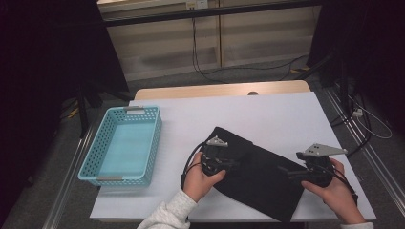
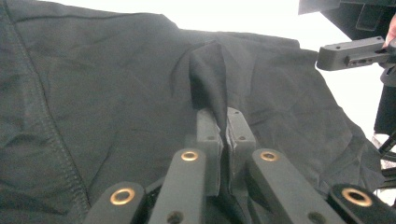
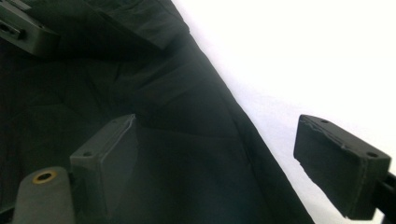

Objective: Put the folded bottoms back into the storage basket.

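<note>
Now, from the high view, a black cloth [image 1: 260, 174] lies spread on the white worktop [image 1: 267, 114], near an empty blue basket [image 1: 123, 145]; the left hand-held gripper [image 1: 224, 160] sits on its upper end, the right hand-held gripper [image 1: 293, 172] at its right edge. In the left gripper view the jaws are pinching a raised ridge of fabric. In the right gripper view the jaws stand spread astride the cloth's edge. Folding looks underway; next, the right likely needs to close on that edge.
</note>
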Demonstrator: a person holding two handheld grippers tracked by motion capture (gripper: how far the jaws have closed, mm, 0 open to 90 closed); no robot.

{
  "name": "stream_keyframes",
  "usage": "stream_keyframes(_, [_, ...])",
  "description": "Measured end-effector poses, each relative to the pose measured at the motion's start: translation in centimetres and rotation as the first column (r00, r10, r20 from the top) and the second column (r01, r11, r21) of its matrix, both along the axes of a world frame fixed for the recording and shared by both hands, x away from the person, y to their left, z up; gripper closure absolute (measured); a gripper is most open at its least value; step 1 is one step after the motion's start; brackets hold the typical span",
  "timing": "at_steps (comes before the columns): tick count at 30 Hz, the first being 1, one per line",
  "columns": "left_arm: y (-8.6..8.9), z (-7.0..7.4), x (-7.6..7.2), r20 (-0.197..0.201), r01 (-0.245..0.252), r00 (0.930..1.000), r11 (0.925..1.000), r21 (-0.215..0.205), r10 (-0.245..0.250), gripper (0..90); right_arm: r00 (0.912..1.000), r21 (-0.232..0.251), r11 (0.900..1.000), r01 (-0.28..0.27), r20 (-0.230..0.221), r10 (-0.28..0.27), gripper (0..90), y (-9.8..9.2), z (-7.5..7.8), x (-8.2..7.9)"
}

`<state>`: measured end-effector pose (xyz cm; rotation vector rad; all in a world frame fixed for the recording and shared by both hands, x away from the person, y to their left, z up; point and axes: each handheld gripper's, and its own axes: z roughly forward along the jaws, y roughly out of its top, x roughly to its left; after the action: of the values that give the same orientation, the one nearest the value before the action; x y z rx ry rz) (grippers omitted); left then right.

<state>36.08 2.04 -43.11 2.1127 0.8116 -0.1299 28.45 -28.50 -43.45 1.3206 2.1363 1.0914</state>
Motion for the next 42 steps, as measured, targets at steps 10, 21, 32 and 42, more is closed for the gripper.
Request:
stream_keyframes(10, [-0.9, 0.6, -0.9, 0.017, 0.034, 0.9993, 0.9989, -0.032, -0.033, 86.6, 1.0000, -0.002, 1.000, -0.008, 0.005, 0.008, 13.5, 0.2, 0.1, 0.0])
stream_keyframes(21, [-1.1, 0.5, -1.5, 0.032, 0.047, 0.9984, 0.9983, -0.035, -0.045, 86.1, 0.9997, -0.003, 1.000, -0.022, 0.013, 0.022, 13.9, 1.0, 0.4, 0.3])
stream_keyframes(32, [-0.3, 1.0, -1.7, 0.034, 0.044, 0.9986, 0.9958, -0.080, -0.042, 67.4, 0.9992, 0.003, 0.999, -0.038, 0.007, 0.038, 14.6, 1.7, 0.2, 1.4])
stream_keyframes(42, [2.6, 2.1, -1.0, 0.100, -0.034, 0.9942, 0.9983, -0.047, 0.039, 37.9, 0.9980, 0.008, 0.999, -0.051, 0.038, 0.051, 21.7, 3.7, 0.6, 2.9])
